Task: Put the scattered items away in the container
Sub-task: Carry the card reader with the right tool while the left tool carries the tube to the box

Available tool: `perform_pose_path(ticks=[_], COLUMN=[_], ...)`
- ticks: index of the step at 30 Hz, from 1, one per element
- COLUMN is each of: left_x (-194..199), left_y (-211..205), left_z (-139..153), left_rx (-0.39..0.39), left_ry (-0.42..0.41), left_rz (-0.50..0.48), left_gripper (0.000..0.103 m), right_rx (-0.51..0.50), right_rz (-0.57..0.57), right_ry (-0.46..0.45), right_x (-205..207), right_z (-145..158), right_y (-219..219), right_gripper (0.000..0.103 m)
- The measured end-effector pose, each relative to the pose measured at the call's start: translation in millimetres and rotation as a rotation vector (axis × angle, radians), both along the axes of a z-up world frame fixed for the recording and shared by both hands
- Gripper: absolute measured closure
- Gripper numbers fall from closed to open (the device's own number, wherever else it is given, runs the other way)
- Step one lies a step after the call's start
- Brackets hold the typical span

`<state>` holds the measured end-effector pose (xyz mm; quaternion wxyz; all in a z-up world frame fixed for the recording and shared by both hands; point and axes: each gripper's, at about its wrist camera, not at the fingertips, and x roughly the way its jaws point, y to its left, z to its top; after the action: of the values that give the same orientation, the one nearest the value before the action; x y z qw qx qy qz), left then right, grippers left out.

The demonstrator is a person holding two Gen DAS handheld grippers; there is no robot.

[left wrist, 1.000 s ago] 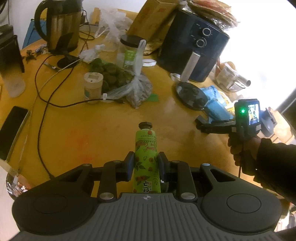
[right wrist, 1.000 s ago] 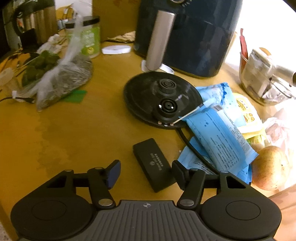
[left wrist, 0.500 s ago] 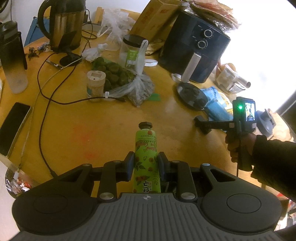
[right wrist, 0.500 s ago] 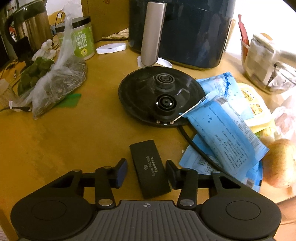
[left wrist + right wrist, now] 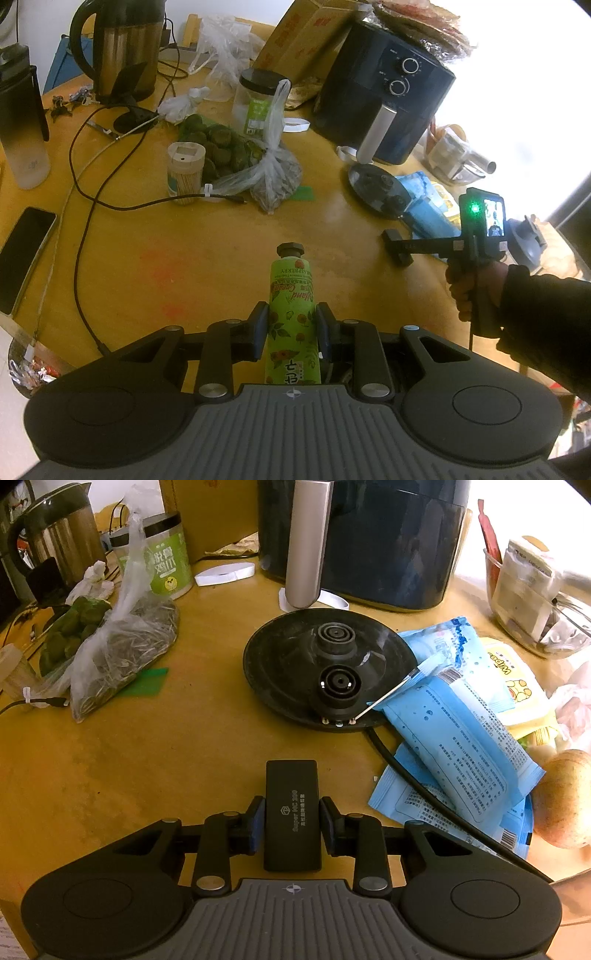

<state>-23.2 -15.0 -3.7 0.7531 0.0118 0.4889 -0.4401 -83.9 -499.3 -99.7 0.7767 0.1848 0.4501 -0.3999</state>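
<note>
Closing my right tongs (image 5: 291, 821) on the black box (image 5: 291, 812) a moment ago wide apart, left tongs (image 5: 291, 328) gripping the green tube (image 5: 291, 314), both now need the container.

Desk (image 5: 207, 258), left wrist view: kettle (image 5: 122, 48) upper left; bottle (image 5: 22, 122) at left edge, phone (image 5: 26, 254) below it; toothpick jar (image 5: 184, 171) left of centre, tied bags (image 5: 255, 173) just right of it; lidded jar (image 5: 258, 98) behind the bags; air fryer (image 5: 384, 96) upper right; kettle base (image 5: 376, 186) in front of the fryer. Right wrist view: wipe packs (image 5: 461, 727) right of the kettle base, one overlapping its rim; bowl (image 5: 532, 602) upper right; fruit (image 5: 565, 797) at right edge
</note>
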Motion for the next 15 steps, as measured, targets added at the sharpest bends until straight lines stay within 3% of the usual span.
perform_pose_path(ticks=[15], left_x=[3.5], left_y=[-13.0], left_z=[6.6], left_rx=[-0.03], left_ry=[-0.009], left_rz=[-0.073], left_gripper=[0.076], right_rx=[0.034], right_rz=[-0.012], right_ry=[-0.026], right_x=[-5.5], right_z=[23.1], right_y=[25.7], right_gripper=[0.069])
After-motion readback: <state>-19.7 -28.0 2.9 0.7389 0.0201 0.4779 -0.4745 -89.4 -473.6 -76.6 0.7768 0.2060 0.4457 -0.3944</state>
